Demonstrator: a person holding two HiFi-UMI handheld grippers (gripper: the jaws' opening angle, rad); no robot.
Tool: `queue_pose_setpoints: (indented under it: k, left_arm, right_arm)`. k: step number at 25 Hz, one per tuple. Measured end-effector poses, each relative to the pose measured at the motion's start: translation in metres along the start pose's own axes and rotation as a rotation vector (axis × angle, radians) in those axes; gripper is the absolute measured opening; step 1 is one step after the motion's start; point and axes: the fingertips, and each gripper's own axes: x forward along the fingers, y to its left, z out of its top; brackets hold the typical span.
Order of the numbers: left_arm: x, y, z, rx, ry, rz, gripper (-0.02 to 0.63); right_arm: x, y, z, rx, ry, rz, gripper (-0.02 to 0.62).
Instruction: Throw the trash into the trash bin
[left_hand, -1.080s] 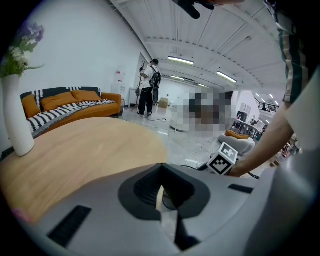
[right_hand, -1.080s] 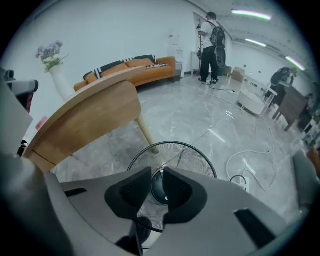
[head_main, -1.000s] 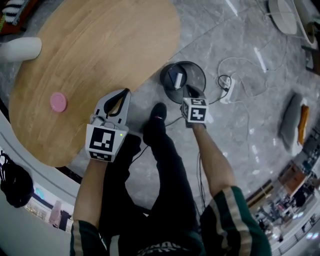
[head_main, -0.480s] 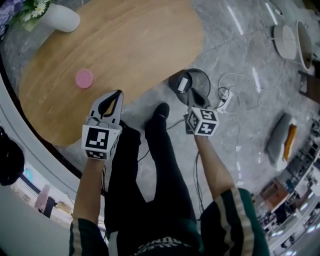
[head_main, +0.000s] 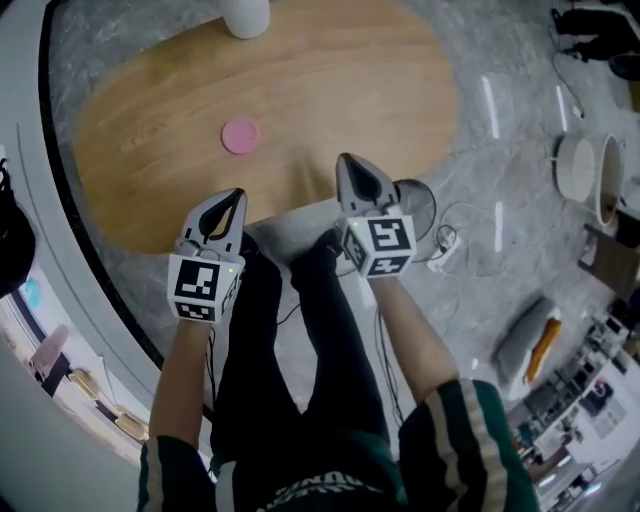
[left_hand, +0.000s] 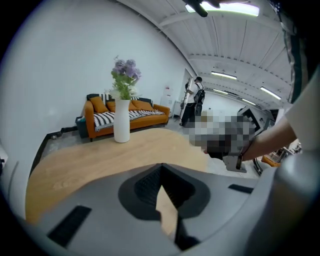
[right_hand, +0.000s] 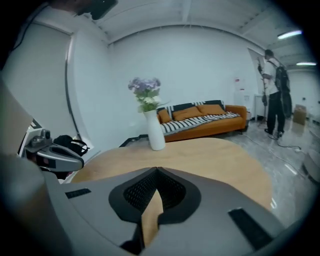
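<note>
The left gripper (head_main: 238, 194) and right gripper (head_main: 344, 159) both have their jaws pressed together with nothing between them, and both hang over the near edge of the wooden table (head_main: 330, 90). A pink disc (head_main: 240, 135) lies on the tabletop ahead of them, nearer the left gripper and clear of both. The trash bin (head_main: 420, 205) stands on the floor just beside the right gripper, which covers most of it, so its inside cannot be seen. The white vase (head_main: 246, 15) is cut off at the frame's top.
</note>
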Motion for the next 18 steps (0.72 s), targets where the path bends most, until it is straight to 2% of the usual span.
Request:
queue_pose_setpoints:
  k: [4, 10, 14, 15, 16, 18]
  left_arm:
    - [-0.03, 0.032, -0.013, -0.076, -0.014, 0.102, 0.0]
    - [-0.065, 0.074, -0.036, -0.14, -0.035, 0.182, 0.0]
    - [-0.084, 0.094, -0.053, -0.178, -0.042, 0.225, 0.0]
    - [-0.087, 0.097, -0.057, -0.186, -0.042, 0.232, 0.0]
    - [-0.089, 0.1, -0.06, -0.195, -0.043, 0.237, 0.0]
    - [-0.094, 0.105, -0.065, -0.208, -0.045, 0.245, 0.0]
  right_arm:
    - [0.031, 0.056, 0.019, -0.143, 0.011, 0.154, 0.002]
    - [0.063, 0.11, 0.015, -0.241, 0.062, 0.237, 0.016]
    - [0.078, 0.141, 0.01, -0.235, 0.079, 0.294, 0.218]
    - [0.081, 0.147, 0.011, -0.231, 0.074, 0.302, 0.241]
    - [0.082, 0.151, 0.01, -0.232, 0.074, 0.304, 0.29]
    - [0.086, 0.153, 0.004, -0.243, 0.099, 0.294, 0.331]
